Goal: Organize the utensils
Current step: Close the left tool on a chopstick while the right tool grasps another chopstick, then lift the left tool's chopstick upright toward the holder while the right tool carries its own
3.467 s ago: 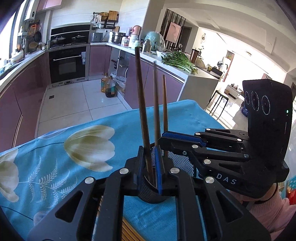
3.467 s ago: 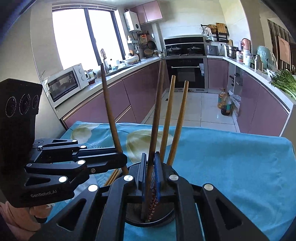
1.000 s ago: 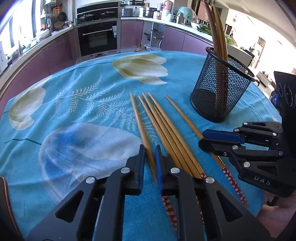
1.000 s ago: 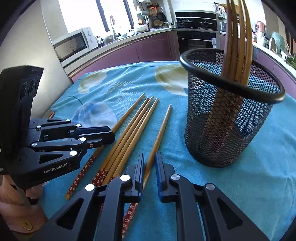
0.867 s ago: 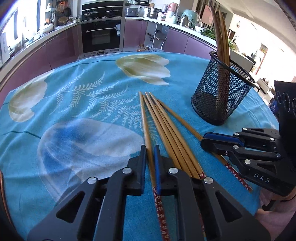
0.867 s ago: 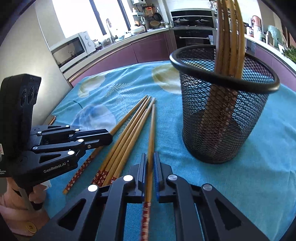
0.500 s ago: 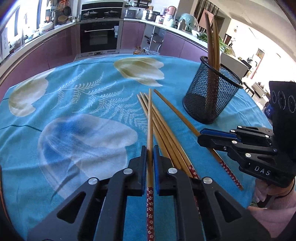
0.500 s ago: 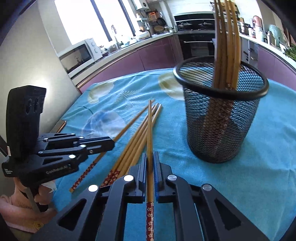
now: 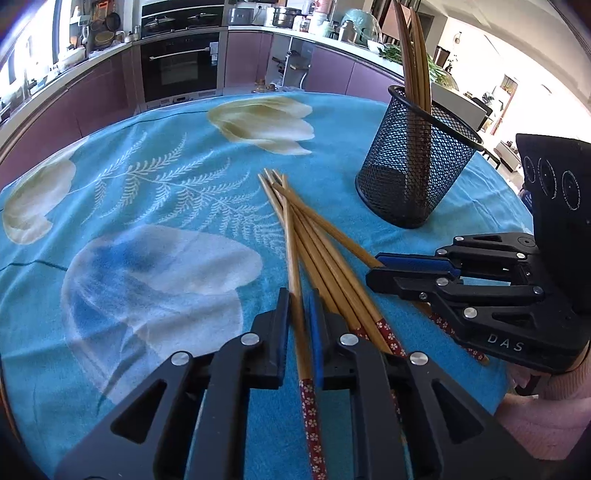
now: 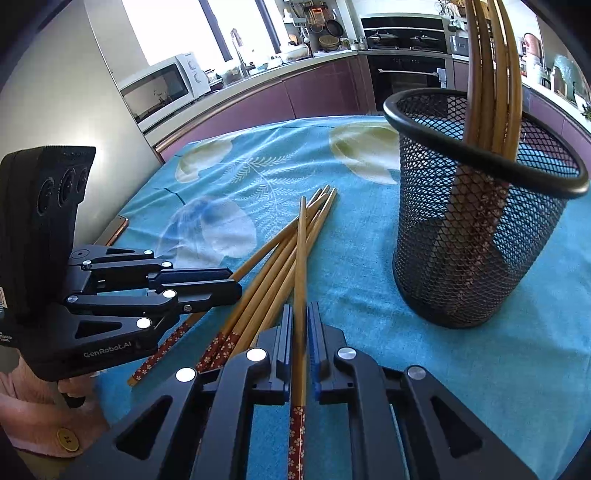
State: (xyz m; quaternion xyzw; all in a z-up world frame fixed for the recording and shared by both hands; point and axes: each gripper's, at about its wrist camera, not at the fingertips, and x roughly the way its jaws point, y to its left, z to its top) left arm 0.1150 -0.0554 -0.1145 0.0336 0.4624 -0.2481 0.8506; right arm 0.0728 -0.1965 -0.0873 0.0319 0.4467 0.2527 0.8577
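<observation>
Two chopsticks picked up, mesh holder waiting near the table's far edge.
Left gripper and right gripper each pinch one chopstick; tips could snag the loose pile or knock the holder over.

Hidden and cut-off parts around your two claws

Your left claw covers the middle of the red-flowered-handled bamboo chopstick it clamps, and the bottom edge cuts off that handle; your right claw hides its own bamboo chopstick the same way. The loose bamboo chopsticks run under both claws, so you cannot count them. The top edge crops the chopsticks standing in the black wire-mesh cup, and the mesh blurs their lower ends. The items on the far kitchen counter are too small to name.
</observation>
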